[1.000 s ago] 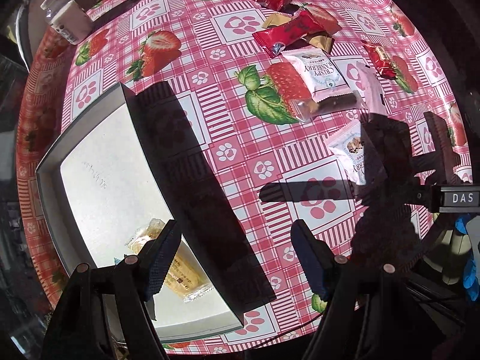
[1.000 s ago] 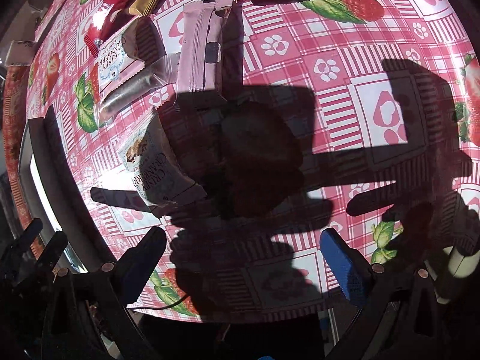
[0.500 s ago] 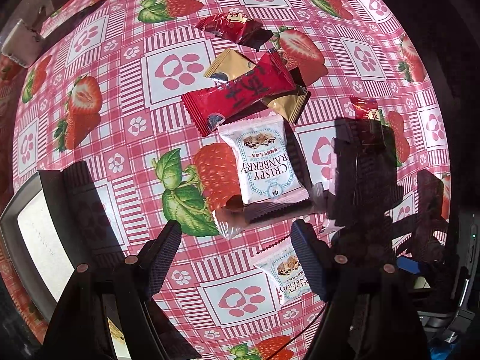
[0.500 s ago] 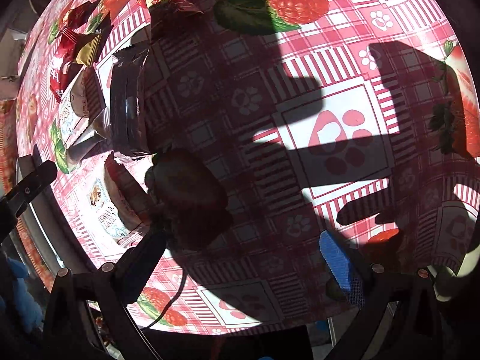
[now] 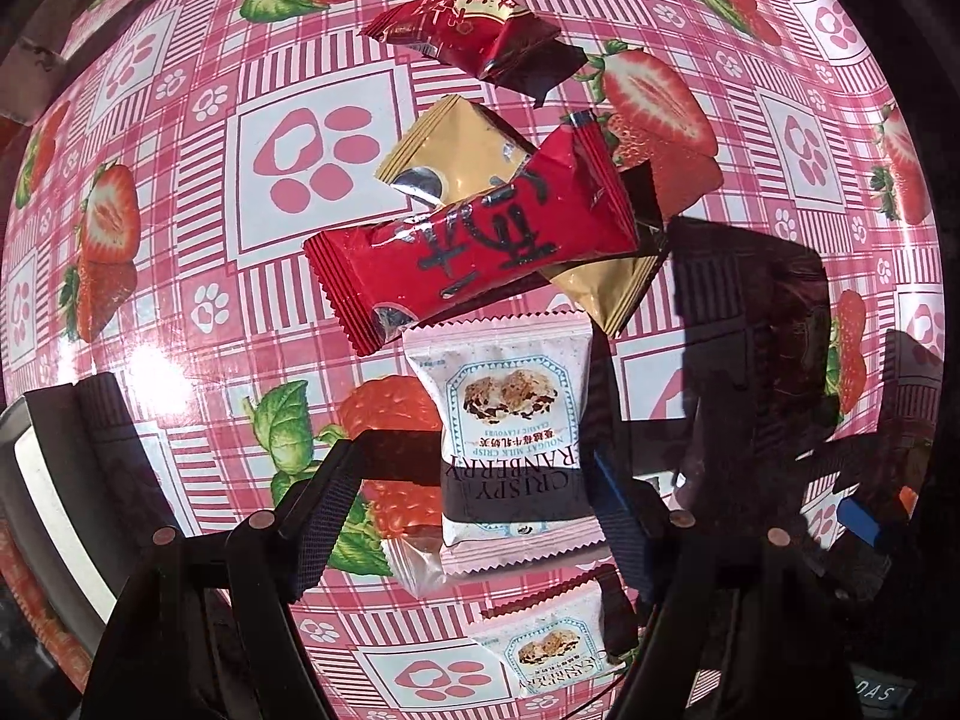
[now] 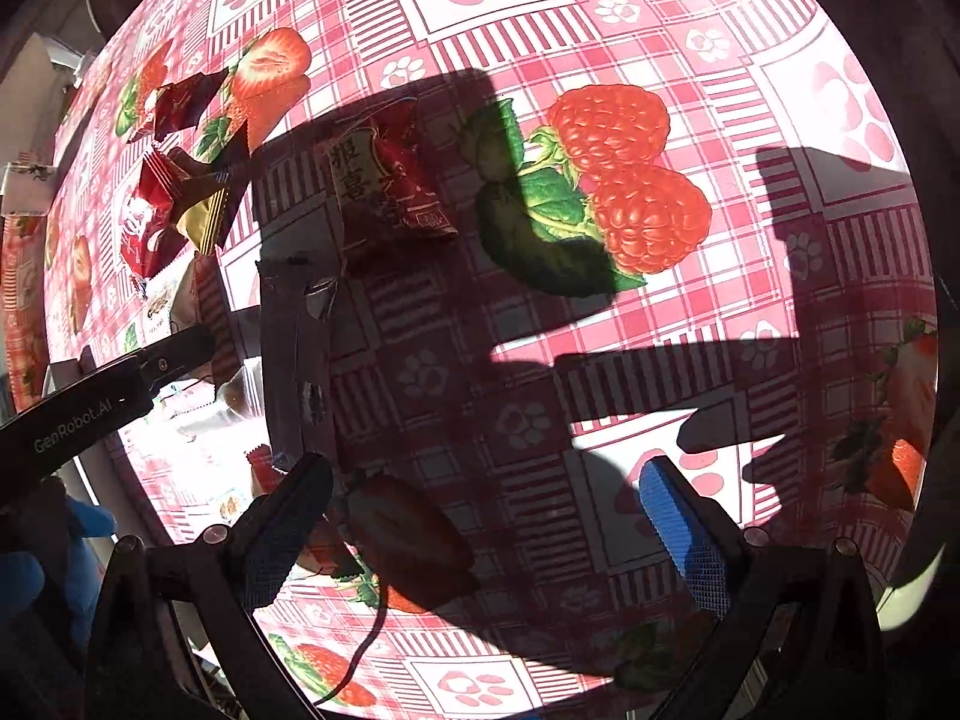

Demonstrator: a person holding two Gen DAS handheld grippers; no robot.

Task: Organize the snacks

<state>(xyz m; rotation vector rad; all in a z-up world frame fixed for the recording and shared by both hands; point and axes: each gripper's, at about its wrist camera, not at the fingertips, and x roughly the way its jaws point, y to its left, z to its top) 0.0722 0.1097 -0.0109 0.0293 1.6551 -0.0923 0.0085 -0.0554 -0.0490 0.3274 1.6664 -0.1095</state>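
Observation:
In the left wrist view my left gripper [image 5: 474, 474] is open, its fingers either side of a white and pink cranberry crisp packet [image 5: 510, 414]. A second such packet [image 5: 552, 654] lies below it. A long red packet [image 5: 474, 252] lies across a gold packet [image 5: 462, 162]; a smaller red packet [image 5: 468, 30] lies beyond. In the right wrist view my right gripper [image 6: 480, 504] is open and empty above the tablecloth. A red snack packet [image 6: 390, 180] lies in shadow ahead of it, and a long shaded packet [image 6: 294, 354] lies to its left.
The grey tray [image 5: 36, 480] shows at the left edge of the left wrist view. The left gripper's arm [image 6: 90, 402] reaches in from the left of the right wrist view, next to red and gold packets [image 6: 168, 210]. A strawberry-print cloth [image 6: 630, 30] covers the table.
My left gripper has left the tray and moved over to the snack pile, closing in on the cranberry crisp packet. My right gripper has swung away to the right across the cloth.

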